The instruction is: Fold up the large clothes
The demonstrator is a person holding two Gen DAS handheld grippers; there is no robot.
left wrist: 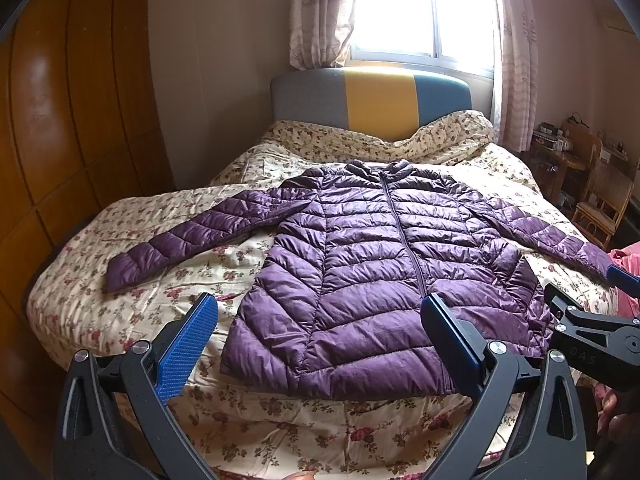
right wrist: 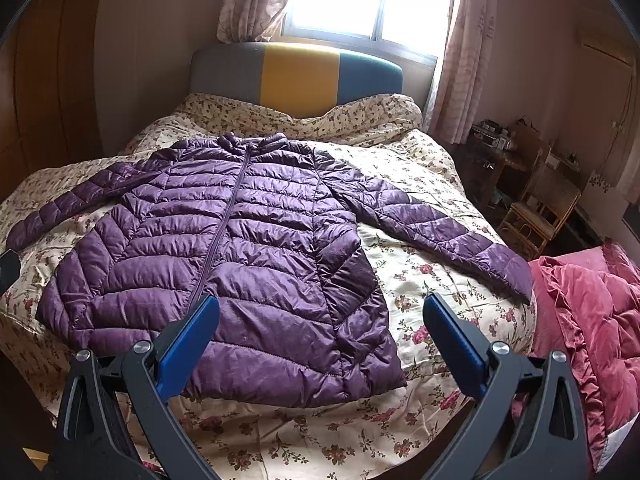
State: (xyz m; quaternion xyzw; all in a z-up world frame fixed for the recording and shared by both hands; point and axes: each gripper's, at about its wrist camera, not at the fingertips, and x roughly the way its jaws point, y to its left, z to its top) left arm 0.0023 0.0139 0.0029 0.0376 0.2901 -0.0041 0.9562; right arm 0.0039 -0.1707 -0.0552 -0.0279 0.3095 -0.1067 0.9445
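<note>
Ahead of the tool a floral quilt [left wrist: 168, 280] covers the bed beneath a grey, yellow and teal headboard [right wrist: 296, 76], with a curtained window [left wrist: 416, 8] beyond, a wooden wardrobe [left wrist: 60, 120] left, and wicker chairs [right wrist: 536, 208] and a pink quilt [right wrist: 600, 312] right.

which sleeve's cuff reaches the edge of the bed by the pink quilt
The right sleeve: its cuff ends beside the pink quilt. The left sleeve lies wholly on the floral bedspread.
</note>
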